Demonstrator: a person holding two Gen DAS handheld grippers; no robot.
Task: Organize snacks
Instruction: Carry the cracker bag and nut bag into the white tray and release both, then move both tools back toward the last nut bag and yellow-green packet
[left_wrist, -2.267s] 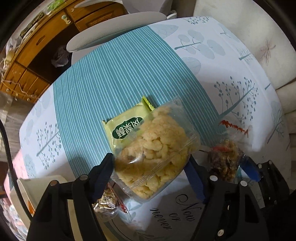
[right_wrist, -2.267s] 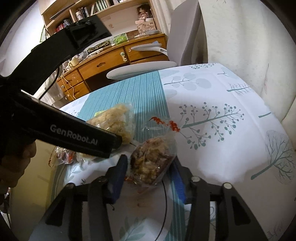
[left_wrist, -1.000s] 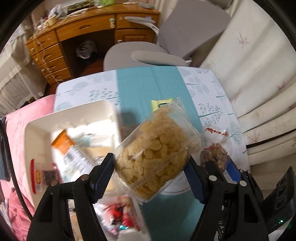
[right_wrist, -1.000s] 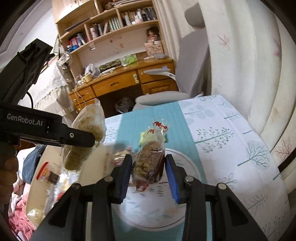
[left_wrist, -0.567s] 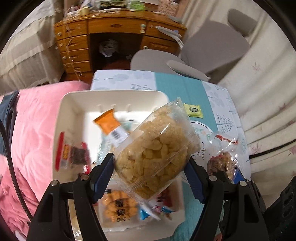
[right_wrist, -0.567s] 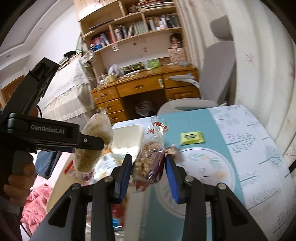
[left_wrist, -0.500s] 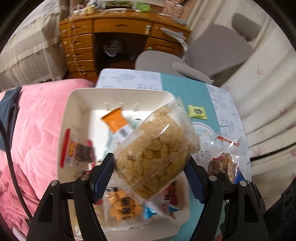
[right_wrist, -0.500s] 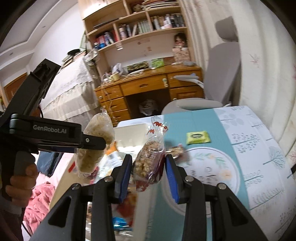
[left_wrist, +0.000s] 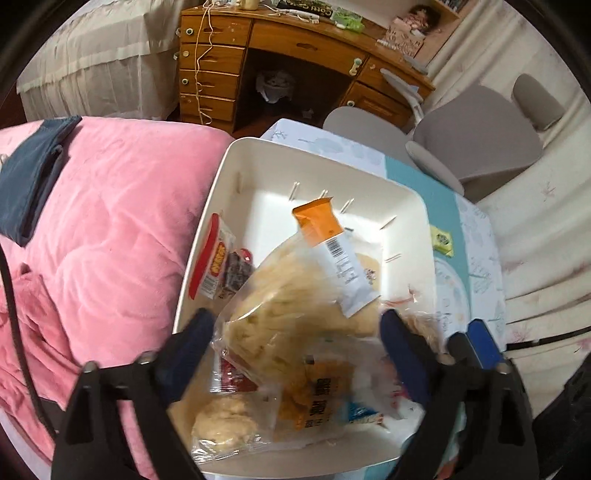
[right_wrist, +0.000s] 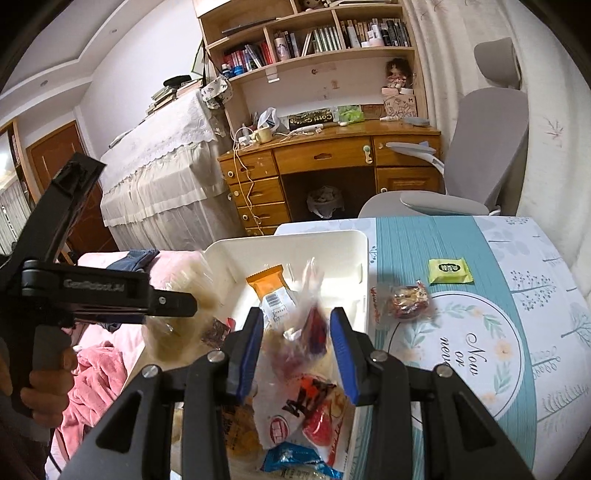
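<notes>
Puffed-snack bag (left_wrist: 291, 306) between left tongs (left_wrist: 295, 328), over bin (left_wrist: 317, 173)

Even indoor light, motion-blurred snack bags, fisheye-bent edges.

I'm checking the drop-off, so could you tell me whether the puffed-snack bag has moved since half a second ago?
Yes. The puffed-snack bag has dropped away from the left tool into the white bin.
</notes>
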